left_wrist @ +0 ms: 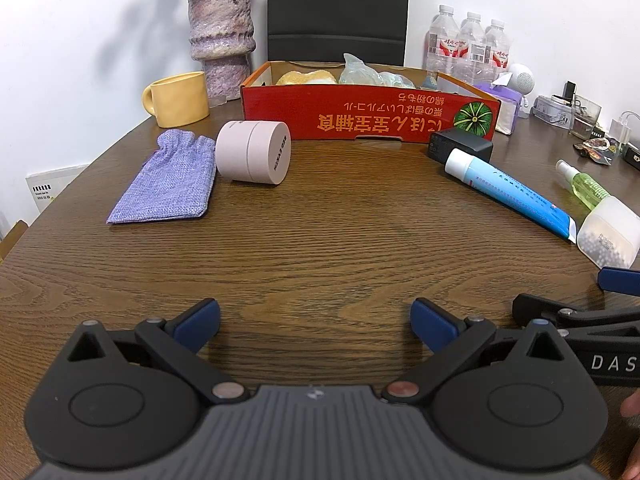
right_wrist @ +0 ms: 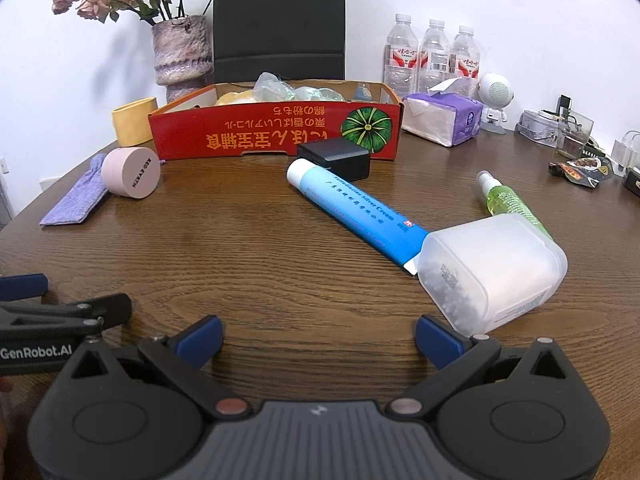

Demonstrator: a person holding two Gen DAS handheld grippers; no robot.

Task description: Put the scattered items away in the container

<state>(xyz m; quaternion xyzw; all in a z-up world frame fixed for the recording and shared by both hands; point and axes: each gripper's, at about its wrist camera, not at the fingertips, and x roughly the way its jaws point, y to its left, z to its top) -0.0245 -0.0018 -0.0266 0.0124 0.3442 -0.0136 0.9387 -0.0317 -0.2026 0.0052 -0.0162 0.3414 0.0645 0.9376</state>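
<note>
A red cardboard box (left_wrist: 360, 114) (right_wrist: 256, 136) stands at the back of the wooden table with a few wrapped items inside. Scattered in front of it: a purple cloth pouch (left_wrist: 168, 178) (right_wrist: 78, 196), a pink round tin (left_wrist: 254, 151) (right_wrist: 131, 173), a black block (left_wrist: 460, 143) (right_wrist: 336, 156), a blue tube (left_wrist: 508, 192) (right_wrist: 356, 210), a green spray bottle (left_wrist: 584, 184) (right_wrist: 506, 200) and a frosted white container (left_wrist: 610, 234) (right_wrist: 488, 268). My left gripper (left_wrist: 316, 322) and right gripper (right_wrist: 318, 338) both hover open and empty near the front edge. The white container lies just ahead of the right gripper's right finger.
A yellow mug (left_wrist: 178, 98) and a vase (left_wrist: 222, 36) stand back left. Water bottles (right_wrist: 432, 54), a tissue pack (right_wrist: 444, 116), a small white robot figure (right_wrist: 496, 98) and clutter (right_wrist: 580, 152) sit back right. A black chair (left_wrist: 338, 10) is behind the box.
</note>
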